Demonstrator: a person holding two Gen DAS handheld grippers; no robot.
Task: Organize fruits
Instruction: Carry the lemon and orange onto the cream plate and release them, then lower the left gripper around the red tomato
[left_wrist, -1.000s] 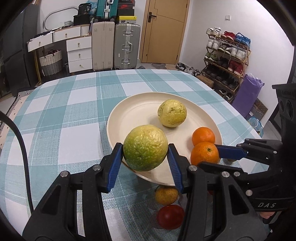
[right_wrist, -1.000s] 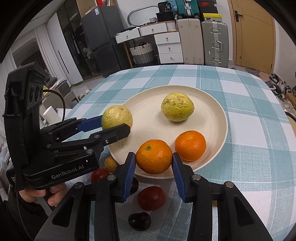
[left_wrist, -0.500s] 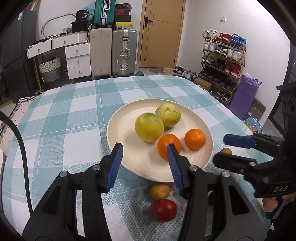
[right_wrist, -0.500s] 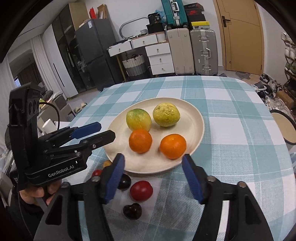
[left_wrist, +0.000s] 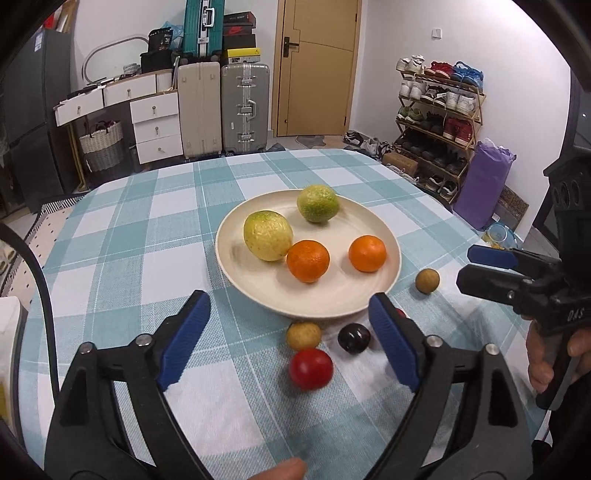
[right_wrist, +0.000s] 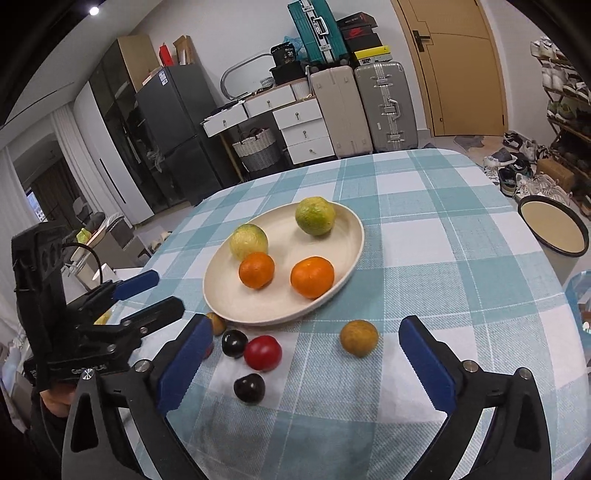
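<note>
A cream plate (left_wrist: 384, 284) (right_wrist: 221, 299) on the checked table holds two yellow-green fruits (left_wrist: 267, 240) (left_wrist: 318, 204) and two oranges (left_wrist: 308, 260) (left_wrist: 367, 253). In front of the plate lie a red fruit (left_wrist: 310, 368) (right_wrist: 263, 352), dark plums (left_wrist: 354, 338) (right_wrist: 249, 387) and small brown fruits (left_wrist: 304, 335) (left_wrist: 427, 281) (right_wrist: 359, 338). My left gripper (left_wrist: 290, 338) is open and empty above the loose fruits. My right gripper (right_wrist: 306, 365) is open and empty, also seen from the side in the left wrist view (left_wrist: 480, 269).
The table (left_wrist: 122, 236) has a teal and white checked cloth. A round stool (right_wrist: 552, 230) stands beside its right edge. Suitcases, drawers and a shoe rack stand farther back in the room.
Both grippers let go of their fruit onto the plate, opened wide and drew back toward me. The green fruit and the orange now rest on the plate.
</note>
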